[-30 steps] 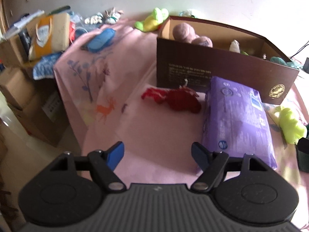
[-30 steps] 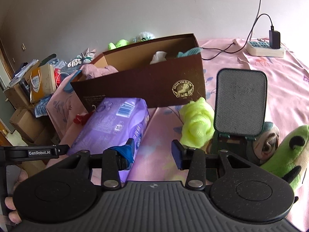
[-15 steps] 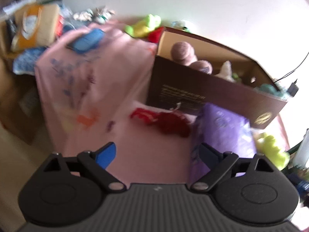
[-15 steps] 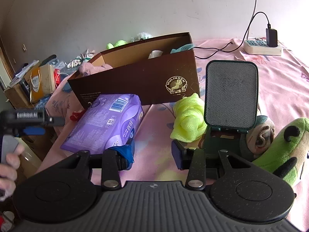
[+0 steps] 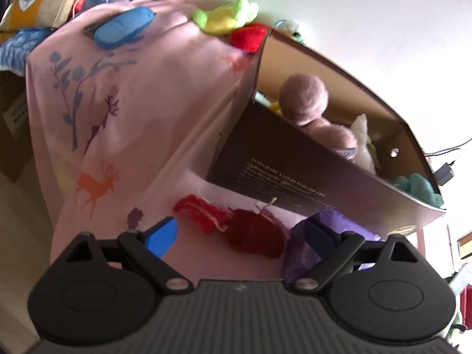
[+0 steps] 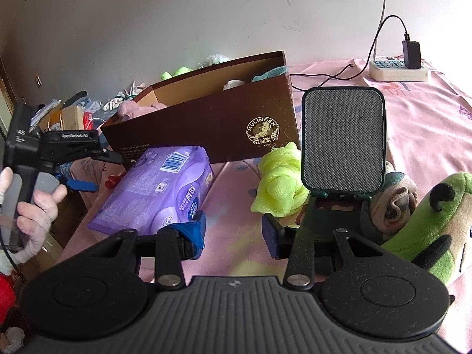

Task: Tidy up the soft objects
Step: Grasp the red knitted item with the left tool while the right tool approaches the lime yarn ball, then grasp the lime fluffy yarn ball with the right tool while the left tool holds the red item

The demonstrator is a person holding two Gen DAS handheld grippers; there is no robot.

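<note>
The left gripper (image 5: 240, 234) hangs with its jaws spread wide and nothing pinched, just above a dark red knitted piece (image 5: 255, 231) lying on the pink printed bedsheet (image 5: 141, 112). A purple pack of pads (image 6: 156, 188) lies beside that red piece, its near end close to the right gripper (image 6: 233, 230), whose jaws stand partly apart with only sheet between them. A person's hand (image 6: 35, 206) grips the left tool's handle at the bed's edge.

Right of the pack lie a neon yellow mesh sponge (image 6: 280, 183), a dark green phone stand (image 6: 343, 138), a rolled beige sock (image 6: 395, 197) and a green plush toy (image 6: 436, 224).

Behind them stands an open brown shoebox (image 6: 212, 124) holding a pink plush (image 5: 305, 98) and other soft items. Beyond it sit a yellow-green plush (image 5: 227, 19) and a blue case (image 5: 124, 26) on the sheet, and a white power strip (image 6: 398, 70) with a plugged charger. Cardboard boxes (image 5: 11, 135) crowd the floor beside the bed, and a plain pale wall (image 6: 177, 14) closes the room.
</note>
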